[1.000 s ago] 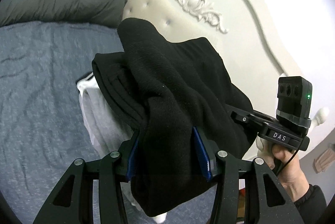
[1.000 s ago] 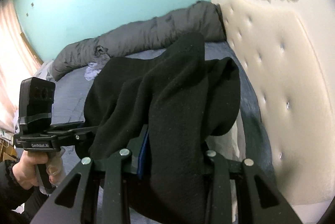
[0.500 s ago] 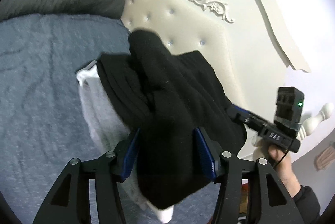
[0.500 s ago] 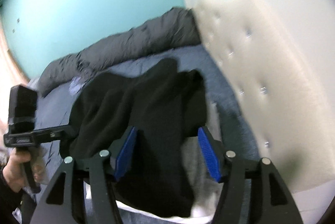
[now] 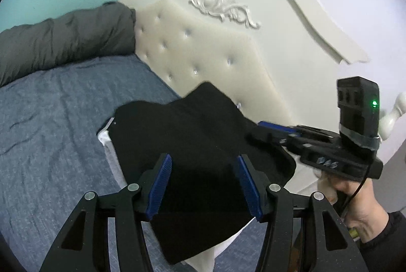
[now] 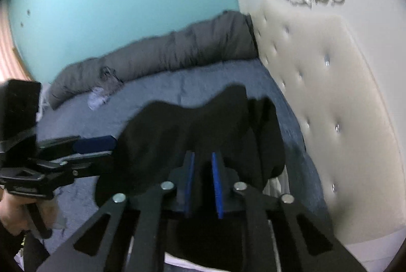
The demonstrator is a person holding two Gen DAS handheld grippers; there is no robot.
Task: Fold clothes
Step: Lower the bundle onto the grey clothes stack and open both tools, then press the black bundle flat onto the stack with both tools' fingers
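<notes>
1. Black garment: lies in a loose, humped bundle on top of a white cloth, on the blue bed just beside the padded headboard.
2. Left gripper: hovers low over the near edge of the garment, jaws wide apart, gripping nothing.
3. Right gripper: reaches in at the garment's headboard side, held by a hand; jaws drawn almost together with a thin dark gap. Cannot tell whether a fold of cloth sits in that gap.
4. Step in hand, as a judgement: fits either setting a folded bundle down onto a stack, or taking hold of a heap to fold it. Not settled here.
5. Next move, either way: calls for finding a real edge or corner in featureless black fabric, and for leaving the white cloth underneath undisturbed.
6. Hard to make out: the garment's kind, its sleeves or seams, and how many layers it has. Right wrist view blurred. White cloth mostly covered, near end cut off behind the gripper frames.
</notes>
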